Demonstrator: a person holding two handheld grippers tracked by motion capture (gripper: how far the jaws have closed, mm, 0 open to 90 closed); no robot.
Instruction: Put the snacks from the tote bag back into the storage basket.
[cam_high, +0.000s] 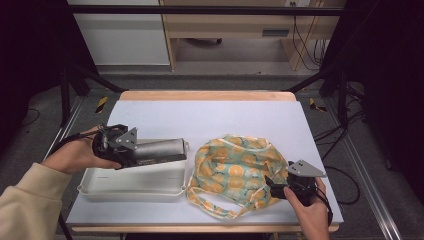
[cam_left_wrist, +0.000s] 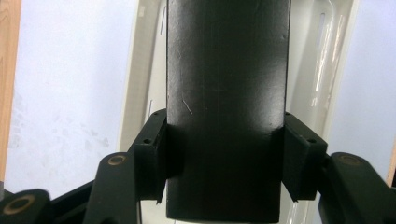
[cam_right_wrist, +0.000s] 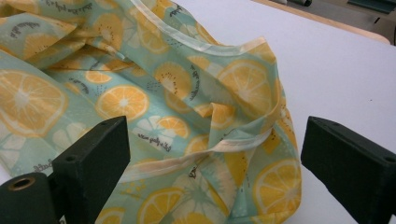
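the left gripper (cam_high: 131, 152), held in the person's left hand (cam_high: 75, 155), is clamped on a dark cylindrical bottle (cam_high: 159, 151) that lies sideways above a shallow white plastic tray (cam_high: 100, 186) at the left of the desk (cam_high: 210, 117). in the left gripper view the gripper's (cam_left_wrist: 225, 158) jaws press against both sides of the bottle (cam_left_wrist: 226, 93), whose dark body runs straight up the middle, with the pale tray (cam_left_wrist: 140, 70) beneath it. whether the bottle touches the tray or hangs just above it is hard to tell from the high view. to the right of the tray, close to its end, sits a crumpled cloth bag (cam_high: 232, 167) printed with orange slices on light teal, one handle loop trailing toward the desk's near edge. the right gripper (cam_high: 276, 184), in the person's right hand (cam_high: 307, 210), is at the bag's right near corner. in the right gripper view the gripper's (cam_right_wrist: 212, 161) jaws stand wide apart on either side of a fold and cream-edged hem of the bag (cam_right_wrist: 163, 93), not closed on it.
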